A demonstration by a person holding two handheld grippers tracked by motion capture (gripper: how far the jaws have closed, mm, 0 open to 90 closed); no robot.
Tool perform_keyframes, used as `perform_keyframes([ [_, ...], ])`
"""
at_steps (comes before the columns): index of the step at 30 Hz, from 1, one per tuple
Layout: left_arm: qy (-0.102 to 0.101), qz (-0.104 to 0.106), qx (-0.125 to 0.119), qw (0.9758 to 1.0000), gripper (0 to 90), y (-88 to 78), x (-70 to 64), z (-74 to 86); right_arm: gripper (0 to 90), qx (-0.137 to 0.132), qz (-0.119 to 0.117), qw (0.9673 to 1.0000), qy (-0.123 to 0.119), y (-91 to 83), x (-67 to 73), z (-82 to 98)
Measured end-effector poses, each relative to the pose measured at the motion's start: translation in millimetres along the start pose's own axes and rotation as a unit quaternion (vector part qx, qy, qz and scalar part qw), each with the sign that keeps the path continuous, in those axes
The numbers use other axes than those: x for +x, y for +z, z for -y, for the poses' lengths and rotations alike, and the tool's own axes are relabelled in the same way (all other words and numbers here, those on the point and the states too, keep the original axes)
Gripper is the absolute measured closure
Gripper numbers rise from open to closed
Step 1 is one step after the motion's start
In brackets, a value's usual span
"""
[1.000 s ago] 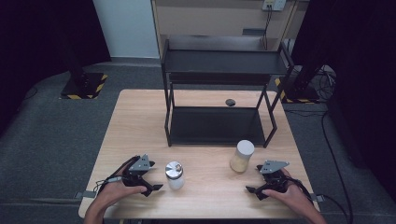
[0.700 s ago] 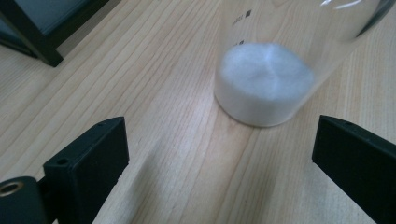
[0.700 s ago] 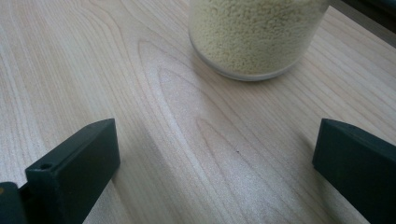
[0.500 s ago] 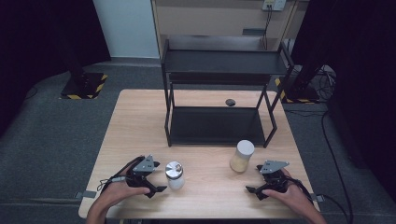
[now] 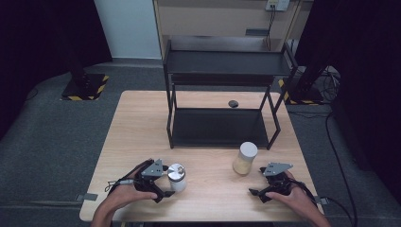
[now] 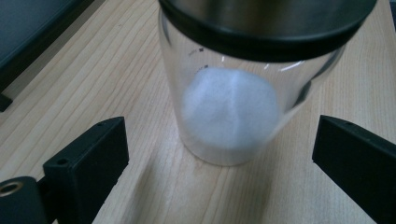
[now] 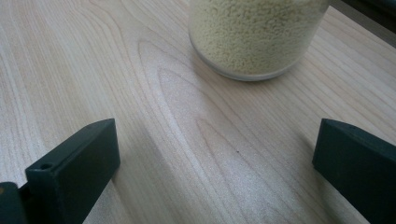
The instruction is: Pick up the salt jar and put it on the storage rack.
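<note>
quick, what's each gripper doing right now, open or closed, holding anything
Left gripper: open, jaws either side of the clear glass jar of white powder with a metal lid, not gripping.
Right gripper: open, holding nothing; the jar of yellow grains stands ahead.

Desk [image 5: 142, 123]: light wood, rectangular, standing on grey carpet [image 5: 56, 142].

Shelf [image 5: 227, 66]: black metal, two tiers, at the desk's far edge, centre; the lower tier lies on the desktop.

Small dark round object [image 5: 233, 103]: on the desk behind the shelf.

Cabinet [image 5: 213, 19]: pale wood, beyond the far edge, with a socket [image 5: 276, 4] and hanging cable at its right.

Wall panel [image 5: 125, 28]: pale blue-white, left of the cabinet.

Black curtains [image 5: 42, 38]: both sides.

Hazard-striped stand base [image 5: 85, 87]: floor, far left.

Cables [image 5: 331, 137]: floor, right.
</note>
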State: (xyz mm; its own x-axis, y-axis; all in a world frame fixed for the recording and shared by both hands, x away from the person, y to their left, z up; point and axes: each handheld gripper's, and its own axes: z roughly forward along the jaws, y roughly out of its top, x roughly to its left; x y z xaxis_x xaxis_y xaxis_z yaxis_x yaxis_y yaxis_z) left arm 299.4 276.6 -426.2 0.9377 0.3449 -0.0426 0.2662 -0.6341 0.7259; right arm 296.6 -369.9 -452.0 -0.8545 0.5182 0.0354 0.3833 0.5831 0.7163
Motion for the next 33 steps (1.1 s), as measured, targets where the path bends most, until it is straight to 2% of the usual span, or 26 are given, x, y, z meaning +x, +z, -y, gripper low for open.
perform_keyframes([
  [9,0.006,0.009,-0.001,0.9999,4.0,12.8,-1.3,-6.7,1.3,0.000,0.000,1.0000,0.000,0.0,0.0,0.0],
  [18,0.005,0.014,-0.012,0.9998,13.7,19.5,-0.3,-7.3,1.3,0.000,0.000,1.0000,0.000,0.0,0.0,0.0],
  [25,0.002,0.010,-0.027,0.9996,29.1,19.3,0.6,0.4,1.3,0.000,0.000,1.0000,0.000,0.0,0.0,0.0],
  [30,0.011,0.005,-0.024,0.9996,29.7,18.0,-2.0,-1.1,1.3,0.000,0.000,1.0000,0.000,0.0,0.0,0.0],
  [33,0.014,0.005,-0.032,0.9994,29.7,13.3,-2.4,-0.6,1.4,0.000,0.000,1.0000,0.000,0.0,0.1,0.1],
])
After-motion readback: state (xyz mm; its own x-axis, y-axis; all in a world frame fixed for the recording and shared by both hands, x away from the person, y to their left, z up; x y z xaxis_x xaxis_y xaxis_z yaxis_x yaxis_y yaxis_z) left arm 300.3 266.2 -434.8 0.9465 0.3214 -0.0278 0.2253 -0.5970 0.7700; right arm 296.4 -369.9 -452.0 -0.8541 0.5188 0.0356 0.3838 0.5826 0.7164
